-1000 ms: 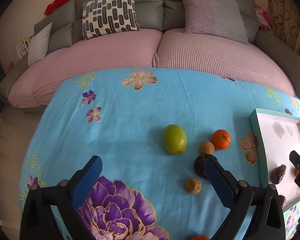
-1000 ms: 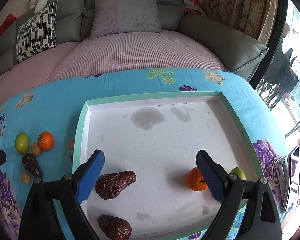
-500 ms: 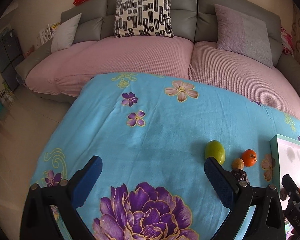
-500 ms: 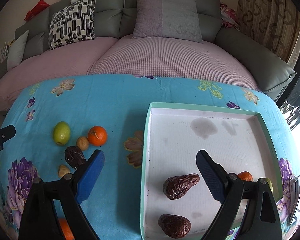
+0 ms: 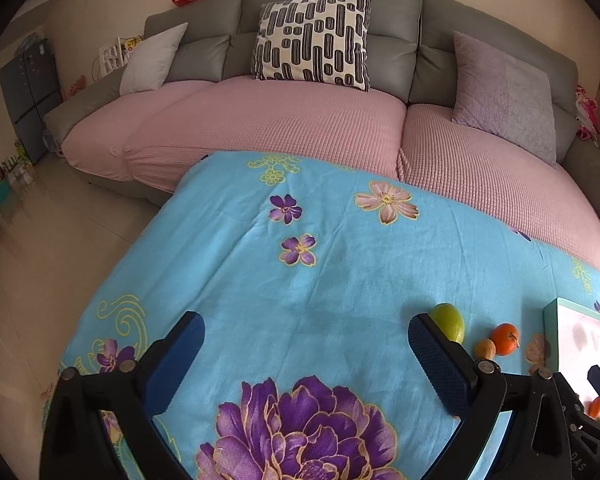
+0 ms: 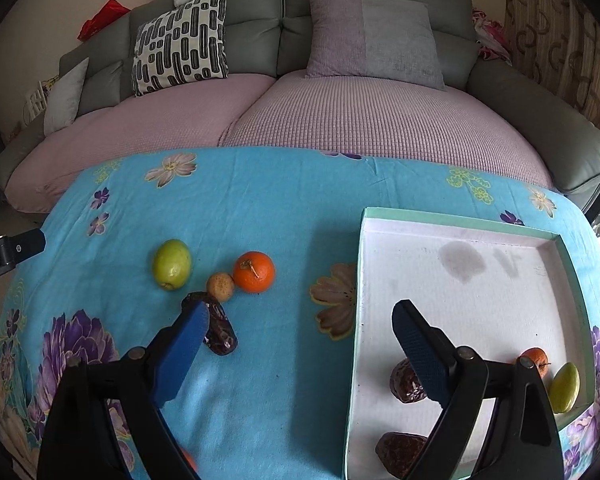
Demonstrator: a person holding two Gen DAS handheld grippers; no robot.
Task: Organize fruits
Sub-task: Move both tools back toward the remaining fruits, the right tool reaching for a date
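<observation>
Blue flowered cloth (image 6: 284, 208) covers the bench, where a green fruit (image 6: 171, 263), small brown fruit (image 6: 220, 286), orange (image 6: 254, 271) and dark date (image 6: 219, 330) cluster left of the tray (image 6: 460, 216). Right tongs (image 6: 300, 344) and left tongs (image 5: 304, 354) hang spread, empty.

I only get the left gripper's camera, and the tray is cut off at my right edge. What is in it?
Observer: Four fruits lie in the tray: two wrinkled dates, a small orange and a green fruit.
Operator: Anything loose that I miss?
Observer: A third date lies on the cloth, beside the right gripper's left finger.
Operator: Does that gripper hold anything?
Observer: No. The right gripper is open and empty.
</observation>
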